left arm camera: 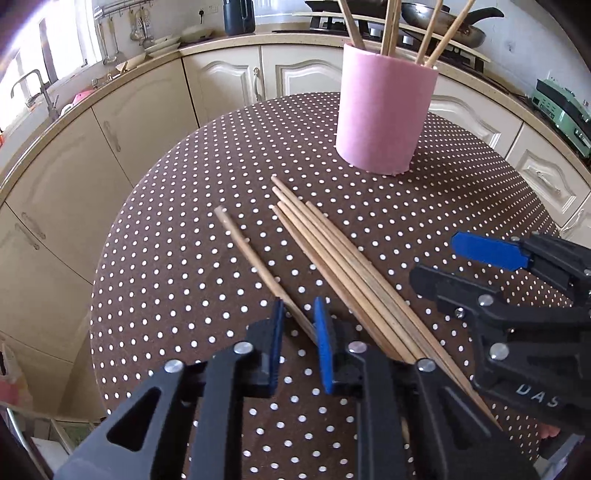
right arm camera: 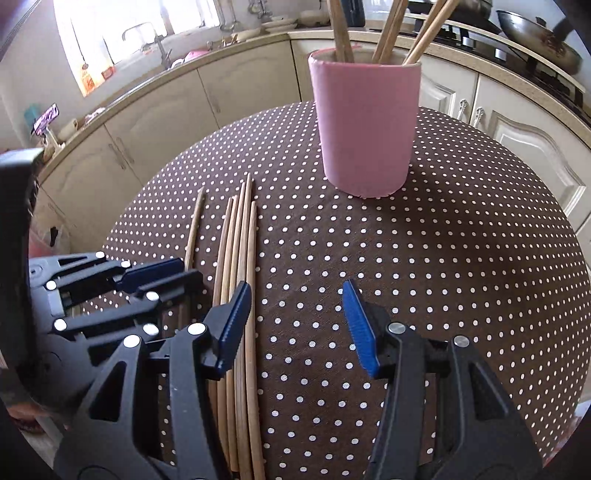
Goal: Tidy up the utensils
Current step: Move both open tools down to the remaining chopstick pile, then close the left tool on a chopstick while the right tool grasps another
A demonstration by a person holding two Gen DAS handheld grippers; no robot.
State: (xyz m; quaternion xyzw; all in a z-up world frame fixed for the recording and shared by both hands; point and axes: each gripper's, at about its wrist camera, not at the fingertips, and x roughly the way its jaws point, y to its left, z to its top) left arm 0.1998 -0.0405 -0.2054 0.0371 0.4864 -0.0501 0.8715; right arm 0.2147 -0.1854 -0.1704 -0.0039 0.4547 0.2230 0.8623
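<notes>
A pink cup (left arm camera: 384,110) stands upright at the far side of the dotted table (left arm camera: 184,258) with several wooden chopsticks in it; it also shows in the right wrist view (right arm camera: 364,129). Several chopsticks (left arm camera: 343,266) lie bundled on the table, also seen in the right wrist view (right arm camera: 240,295). One single chopstick (left arm camera: 251,254) lies apart to their left. My left gripper (left arm camera: 299,332) straddles its near end, jaws narrowly apart, not clamped. My right gripper (right arm camera: 295,317) is open and empty, its left finger over the bundle.
Cream kitchen cabinets (left arm camera: 147,122) curve around behind the table. A sink with a tap (left arm camera: 33,88) is at the back left and a stove with a wok (left arm camera: 443,22) at the back right. The table edge drops off at the left.
</notes>
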